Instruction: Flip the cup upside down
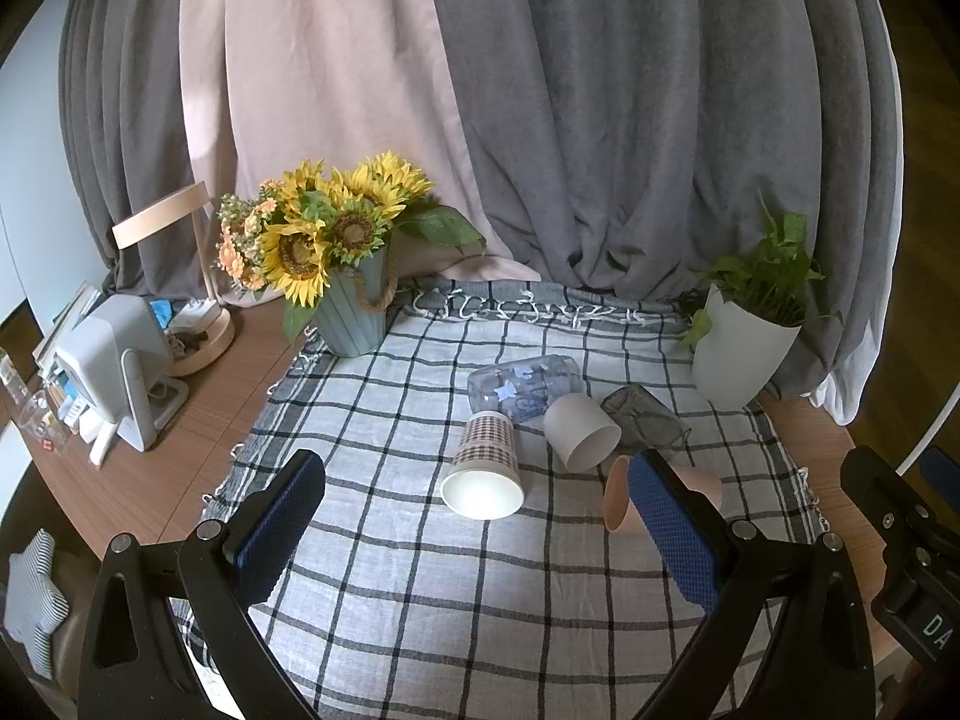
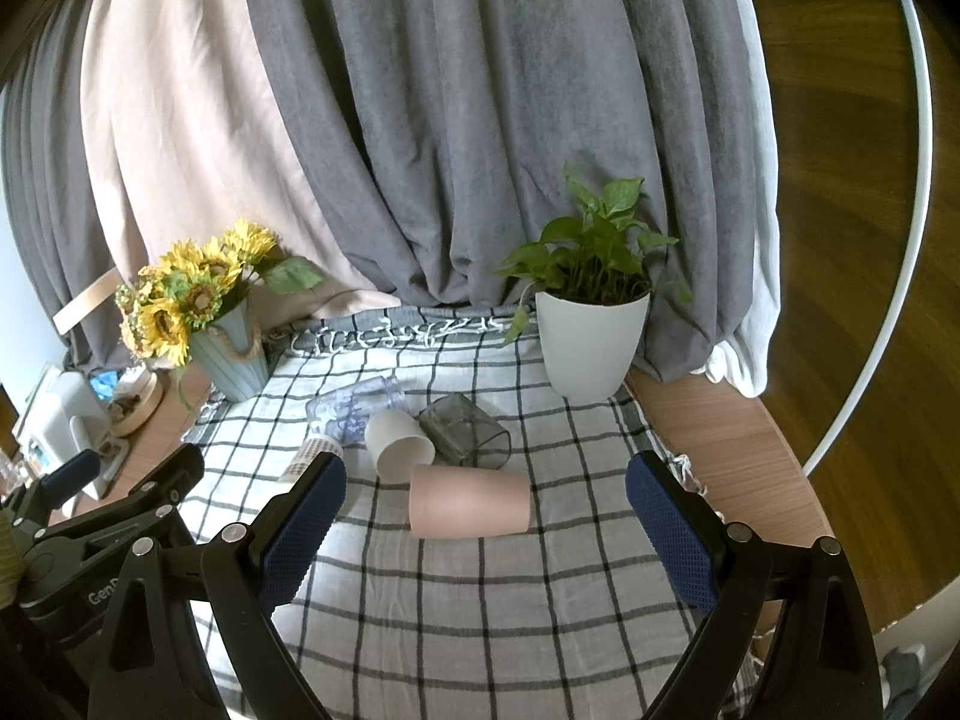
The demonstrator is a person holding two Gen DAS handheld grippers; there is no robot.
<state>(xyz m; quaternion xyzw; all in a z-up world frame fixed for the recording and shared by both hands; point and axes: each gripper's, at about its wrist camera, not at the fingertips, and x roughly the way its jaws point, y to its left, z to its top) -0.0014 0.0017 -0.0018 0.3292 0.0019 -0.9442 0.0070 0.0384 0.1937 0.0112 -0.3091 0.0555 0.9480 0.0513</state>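
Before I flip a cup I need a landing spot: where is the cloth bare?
Bare: the checked cloth nearer than the pink plastic cup. Crowded: behind it, the white cup, grey glass and clear bottle lie bunched.

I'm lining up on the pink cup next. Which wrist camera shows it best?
The right wrist view: the pink cup lies on its side in full, unobstructed, between the open right gripper fingers. In the left wrist view, the left gripper finger hides most of the cup.
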